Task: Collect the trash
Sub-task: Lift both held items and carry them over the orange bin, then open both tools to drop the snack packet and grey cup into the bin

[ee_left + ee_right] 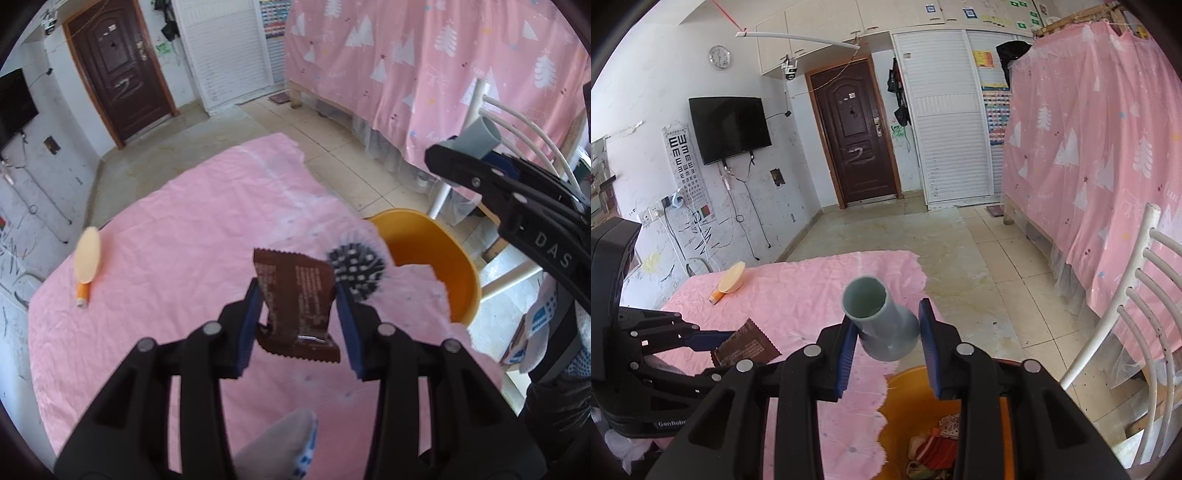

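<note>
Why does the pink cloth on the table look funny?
The pink cloth is wrinkled, and its edge beside the orange bin is ragged, as if torn. A black spiky ball sits right at that edge.

Two wrist fisheyes, close over one table

The left view tilts steeply down onto the wrinkled pink tablecloth; the right view looks flatter across the room; both share that cloth, the orange plastic bin and the dark brown door.

Both grippers clamped, loaded.
</note>
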`<state>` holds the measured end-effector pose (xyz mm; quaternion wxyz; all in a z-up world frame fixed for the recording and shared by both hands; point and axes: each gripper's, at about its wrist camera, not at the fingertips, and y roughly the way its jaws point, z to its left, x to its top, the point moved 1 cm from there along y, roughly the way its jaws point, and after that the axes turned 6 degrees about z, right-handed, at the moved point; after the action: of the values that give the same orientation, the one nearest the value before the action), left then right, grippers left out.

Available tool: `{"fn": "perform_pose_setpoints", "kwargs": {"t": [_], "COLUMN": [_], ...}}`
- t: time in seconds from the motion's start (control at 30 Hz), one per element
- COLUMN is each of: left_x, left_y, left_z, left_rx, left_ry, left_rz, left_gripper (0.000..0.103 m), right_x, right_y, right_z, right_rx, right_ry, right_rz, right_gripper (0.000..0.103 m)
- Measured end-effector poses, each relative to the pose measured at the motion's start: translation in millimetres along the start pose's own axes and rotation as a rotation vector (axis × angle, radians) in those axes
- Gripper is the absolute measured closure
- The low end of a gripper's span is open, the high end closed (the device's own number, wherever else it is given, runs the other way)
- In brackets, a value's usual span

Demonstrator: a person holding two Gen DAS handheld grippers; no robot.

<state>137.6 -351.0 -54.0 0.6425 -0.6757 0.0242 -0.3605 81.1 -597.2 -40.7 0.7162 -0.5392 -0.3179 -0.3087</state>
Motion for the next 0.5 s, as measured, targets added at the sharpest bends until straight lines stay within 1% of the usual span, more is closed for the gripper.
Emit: {"fn": "perform_pose_setpoints", "kwargs": {"t": [0.13, 0.23, 0.43, 0.47, 0.5], "left_x": [15, 27, 46, 49, 50], "left_y": [8, 13, 31, 34, 37], "left_z": [-26, -43, -74, -78, -81], "left_rx": [-0.105, -0.151, -0.188, -0.197, -0.206], "left_ry": [0.033, 0.057, 0.099, 0.105, 0.112], "left_rz": [-0.010, -0.026, -0.001, 0.005, 0.010], "left_gripper": [0.064, 0.064, 0.064, 0.063, 0.057], "right_x": [-2, -3, -7, -7, -8], "right_y": [-6, -9, -12, -12, -10], "right_z": [-20, -36, -58, -61, -64], "right_rx": [-0.005, -0.009, -0.012, -0.011, -0.010], "right_ry": [0.045, 0.075, 0.131, 0.137, 0.143], "right_rz": [-0.013, -0.017, -0.022, -0.021, -0.018], "right_gripper": [0.081, 0.081, 0.081, 0.081, 0.081]}}
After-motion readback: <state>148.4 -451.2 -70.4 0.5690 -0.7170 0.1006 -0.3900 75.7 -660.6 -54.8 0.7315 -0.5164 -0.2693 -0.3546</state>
